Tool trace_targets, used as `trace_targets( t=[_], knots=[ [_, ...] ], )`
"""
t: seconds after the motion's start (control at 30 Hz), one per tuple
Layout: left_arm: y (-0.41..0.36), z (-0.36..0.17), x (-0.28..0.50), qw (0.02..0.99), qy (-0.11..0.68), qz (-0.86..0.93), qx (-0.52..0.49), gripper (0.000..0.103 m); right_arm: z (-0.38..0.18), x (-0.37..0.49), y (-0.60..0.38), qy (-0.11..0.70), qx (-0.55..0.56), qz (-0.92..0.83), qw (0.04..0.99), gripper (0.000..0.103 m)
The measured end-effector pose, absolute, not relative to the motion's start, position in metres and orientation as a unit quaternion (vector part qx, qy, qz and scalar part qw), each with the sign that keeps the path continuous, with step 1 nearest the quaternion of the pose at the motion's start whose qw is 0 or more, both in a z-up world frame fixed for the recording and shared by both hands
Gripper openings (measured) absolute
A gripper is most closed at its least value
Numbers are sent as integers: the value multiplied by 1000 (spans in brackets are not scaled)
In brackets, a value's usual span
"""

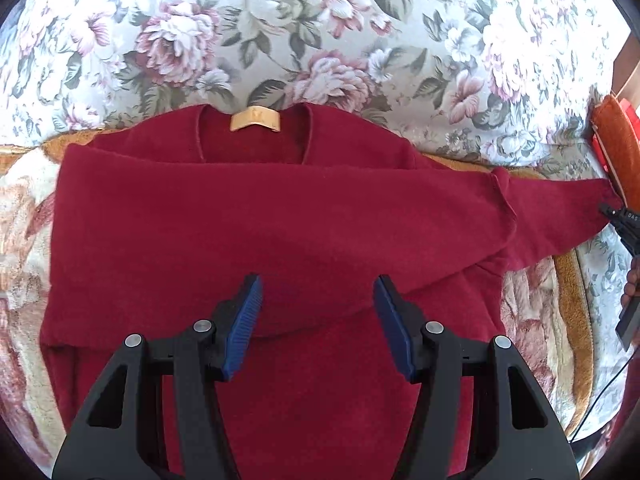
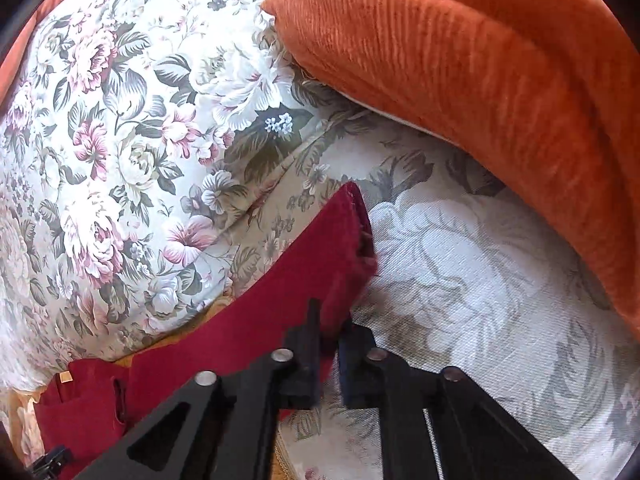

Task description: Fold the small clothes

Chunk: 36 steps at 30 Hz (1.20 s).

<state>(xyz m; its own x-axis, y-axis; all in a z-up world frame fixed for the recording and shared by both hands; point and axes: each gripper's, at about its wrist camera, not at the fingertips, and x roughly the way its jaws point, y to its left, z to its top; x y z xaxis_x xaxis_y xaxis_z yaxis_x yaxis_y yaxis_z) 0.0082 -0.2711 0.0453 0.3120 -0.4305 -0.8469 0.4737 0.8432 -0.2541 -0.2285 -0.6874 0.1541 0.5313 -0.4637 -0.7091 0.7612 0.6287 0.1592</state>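
A dark red sweater [image 1: 248,216] lies flat on a plush blanket, neck and tan label [image 1: 254,119] at the far side. One sleeve is folded across the chest; the other sleeve [image 1: 560,216] stretches out to the right. My left gripper [image 1: 318,292] hovers open and empty over the sweater's middle. My right gripper [image 2: 330,320] is shut on the end of the stretched sleeve [image 2: 320,252]; its tip shows at the right edge of the left wrist view [image 1: 618,216].
A floral cushion back [image 1: 320,32] rises behind the sweater. An orange corduroy pillow [image 2: 480,80] lies to the right of the sleeve end. The plush blanket [image 1: 24,240] has a tan border [image 1: 572,300]. A black cable [image 1: 600,400] hangs at right.
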Motion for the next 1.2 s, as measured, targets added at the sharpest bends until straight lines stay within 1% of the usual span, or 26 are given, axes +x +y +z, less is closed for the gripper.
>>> trace_targets(
  t=[0.1,0.3,0.4,0.47,0.57,0.7,0.77,0.8,0.83,0.87,0.9,1.0,1.13,1.2],
  knots=[
    [-253,54,14,819,506,-272,10,58,177,-223,-660,296,221,-322,872,6],
    [-201,80,31,840,483,-246,-23,58,236,-181,-553,267,156,-182,934,6],
    [-168,90,40,850,473,-225,-51,58,245,-144,-490,274,138,-98,947,6],
    [-147,93,47,856,468,-210,-68,58,238,-116,-441,290,118,-43,949,6],
    [-118,91,55,858,468,-189,-93,58,207,-75,-373,319,108,23,941,6],
    [-95,73,62,843,491,-179,-125,58,134,-24,-312,365,130,58,920,6],
    [-94,63,63,834,502,-182,-136,58,89,1,-289,398,137,74,904,8],
    [-95,59,62,831,506,-185,-139,58,67,11,-277,428,135,88,889,13],
    [-96,55,61,826,511,-190,-141,58,51,15,-267,456,135,103,874,25],
    [-97,52,60,824,514,-194,-141,58,40,16,-262,478,143,122,858,28],
    [-100,49,60,821,516,-199,-139,58,38,10,-261,482,151,136,852,28],
    [-109,47,57,818,517,-213,-135,58,57,-12,-278,451,160,139,867,28],
    [-130,46,48,803,524,-246,-141,58,75,-34,-318,433,153,100,883,28],
    [-143,41,44,787,538,-265,-148,58,72,-44,-342,432,163,73,884,28]
  ],
)
